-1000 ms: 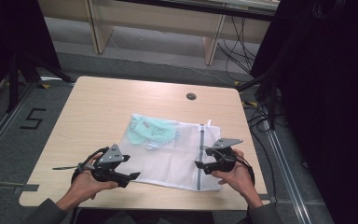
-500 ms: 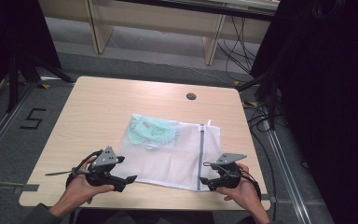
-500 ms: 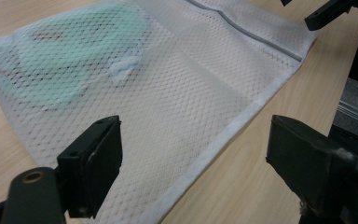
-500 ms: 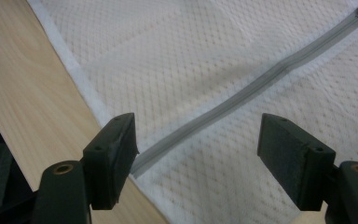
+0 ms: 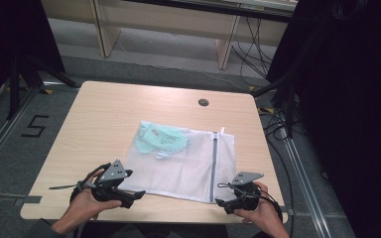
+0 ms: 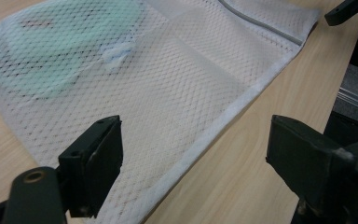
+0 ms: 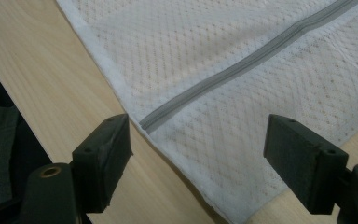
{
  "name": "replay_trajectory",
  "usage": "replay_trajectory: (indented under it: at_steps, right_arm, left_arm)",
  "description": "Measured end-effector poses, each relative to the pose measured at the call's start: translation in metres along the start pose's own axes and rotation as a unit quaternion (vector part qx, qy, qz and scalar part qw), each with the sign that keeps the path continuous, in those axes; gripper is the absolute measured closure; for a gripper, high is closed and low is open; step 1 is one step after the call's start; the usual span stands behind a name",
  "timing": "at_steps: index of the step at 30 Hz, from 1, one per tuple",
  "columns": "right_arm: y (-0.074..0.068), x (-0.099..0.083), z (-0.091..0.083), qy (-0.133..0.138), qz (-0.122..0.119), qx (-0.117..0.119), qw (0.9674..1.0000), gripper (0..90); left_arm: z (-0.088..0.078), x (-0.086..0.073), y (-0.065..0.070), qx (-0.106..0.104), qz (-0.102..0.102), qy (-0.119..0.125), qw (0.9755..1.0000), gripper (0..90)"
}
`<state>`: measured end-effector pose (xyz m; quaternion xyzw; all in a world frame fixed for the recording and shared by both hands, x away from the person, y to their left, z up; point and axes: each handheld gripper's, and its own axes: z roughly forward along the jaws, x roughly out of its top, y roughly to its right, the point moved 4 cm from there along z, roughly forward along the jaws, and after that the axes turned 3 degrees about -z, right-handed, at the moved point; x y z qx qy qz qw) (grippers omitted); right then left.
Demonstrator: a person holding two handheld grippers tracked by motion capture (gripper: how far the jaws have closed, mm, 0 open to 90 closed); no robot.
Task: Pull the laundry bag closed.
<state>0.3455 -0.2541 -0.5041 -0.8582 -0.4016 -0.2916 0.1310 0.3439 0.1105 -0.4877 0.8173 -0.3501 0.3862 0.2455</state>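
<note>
Both grippers — left gripper (image 5: 135,194), right gripper (image 5: 220,202) — are now sitting back at the tabletop's near edge, jaws spread, empty (apparently withdrawing); mesh bag (image 5: 188,161) is lying mid-tabletop, zipper (image 5: 213,166) closed.

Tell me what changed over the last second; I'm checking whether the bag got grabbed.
Both hand-held grippers pulled back toward the table's near edge: the left hand-held gripper slightly, the right hand-held gripper off the mesh bag near its zipper. Neither grips anything; jaws open. Bag and green garment unmoved.
</note>
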Motion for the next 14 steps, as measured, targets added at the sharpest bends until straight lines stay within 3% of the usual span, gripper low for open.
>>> replay_trajectory:
  at_steps: [2, 6, 11, 12, 14]
  right_arm:
    - [-0.0001, 0.0001, 0.0008, 0.005, 0.003, -0.003, 1.0, 23.8]
    - [0.0006, -0.0001, -0.0001, -0.001, -0.002, -0.002, 1.0, 23.6]
    - [0.0008, -0.0002, 0.0001, -0.004, -0.004, -0.003, 1.0, 23.5]
    - [0.0006, -0.0001, 0.0, -0.005, -0.003, -0.004, 1.0, 23.5]
    - [0.0009, 0.0001, 0.0001, -0.003, -0.002, -0.005, 1.0, 23.5]
  left_arm:
    - [-0.0022, 0.0006, -0.0035, 0.0, 0.021, -0.009, 0.9997, 18.3]
    - [-0.0013, 0.001, -0.0027, 0.0, 0.011, -0.001, 0.9999, 18.4]
    - [-0.0015, 0.001, -0.0032, 0.0, 0.015, -0.004, 0.9999, 18.5]
    - [-0.0007, 0.0005, -0.0011, -0.001, -0.001, -0.001, 1.0, 18.6]
    - [-0.0014, 0.0008, -0.0037, 0.0, 0.021, -0.005, 0.9998, 18.6]
